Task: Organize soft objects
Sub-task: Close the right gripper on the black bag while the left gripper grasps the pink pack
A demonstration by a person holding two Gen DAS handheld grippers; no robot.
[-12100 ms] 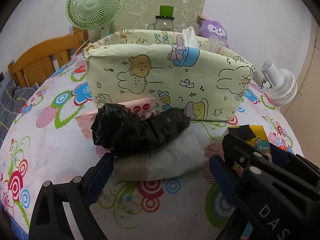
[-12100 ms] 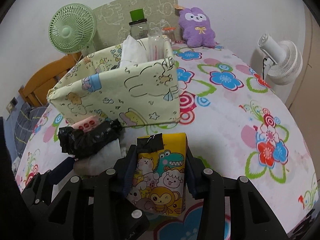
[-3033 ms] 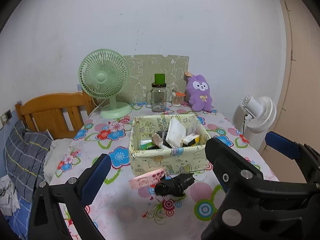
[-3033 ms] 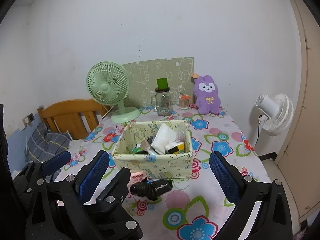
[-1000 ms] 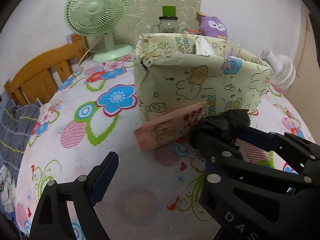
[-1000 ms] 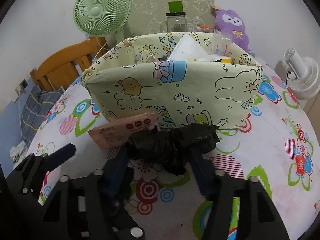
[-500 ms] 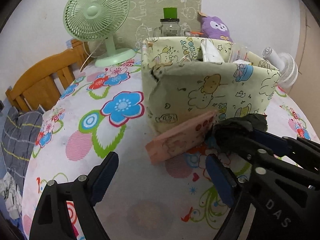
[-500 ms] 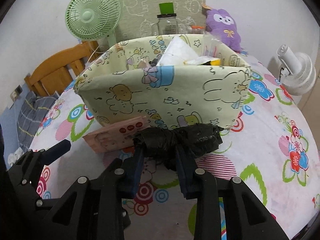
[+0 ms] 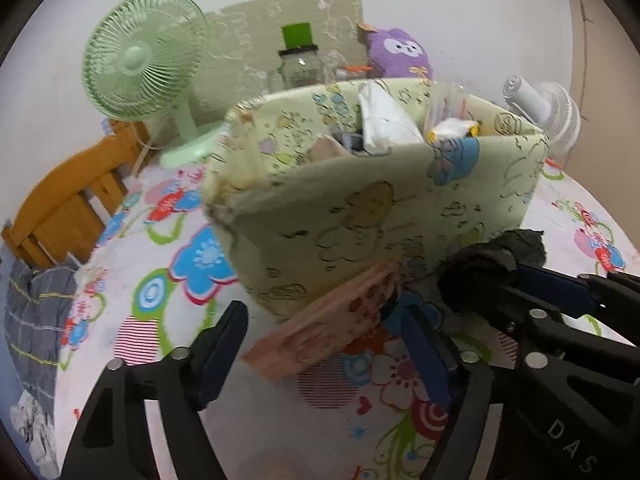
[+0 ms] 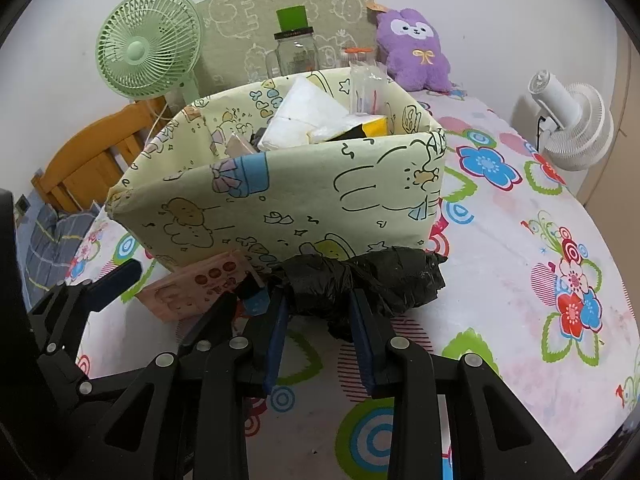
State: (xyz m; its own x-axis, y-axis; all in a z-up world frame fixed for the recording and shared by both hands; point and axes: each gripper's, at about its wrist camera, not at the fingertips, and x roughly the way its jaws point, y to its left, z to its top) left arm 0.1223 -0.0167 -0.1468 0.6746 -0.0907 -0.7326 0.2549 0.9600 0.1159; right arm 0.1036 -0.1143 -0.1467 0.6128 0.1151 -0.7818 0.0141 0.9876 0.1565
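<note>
A pale yellow fabric bin [image 9: 380, 220] [image 10: 280, 200] with cartoon prints stands on the flowered table, holding tissue packs and other soft packets. A flat pink pack [image 9: 316, 336] [image 10: 196, 284] leans against its front. My left gripper [image 9: 322, 312] straddles the pink pack with its jaws closing, and the pads still look clear of it. My right gripper [image 10: 318, 320] is shut on a rolled black plastic bag [image 10: 372, 280] [image 9: 492, 256], just in front of the bin's right half.
Behind the bin stand a green desk fan [image 10: 148, 52], a glass jar with a green lid [image 10: 294, 48] and a purple plush toy [image 10: 416, 48]. A white fan [image 10: 572, 124] sits at the right edge, a wooden chair back [image 10: 88, 160] at the left.
The right jaws have shut on the black bag. The left gripper has moved in toward the bin, and its jaws have narrowed around the pink pack.
</note>
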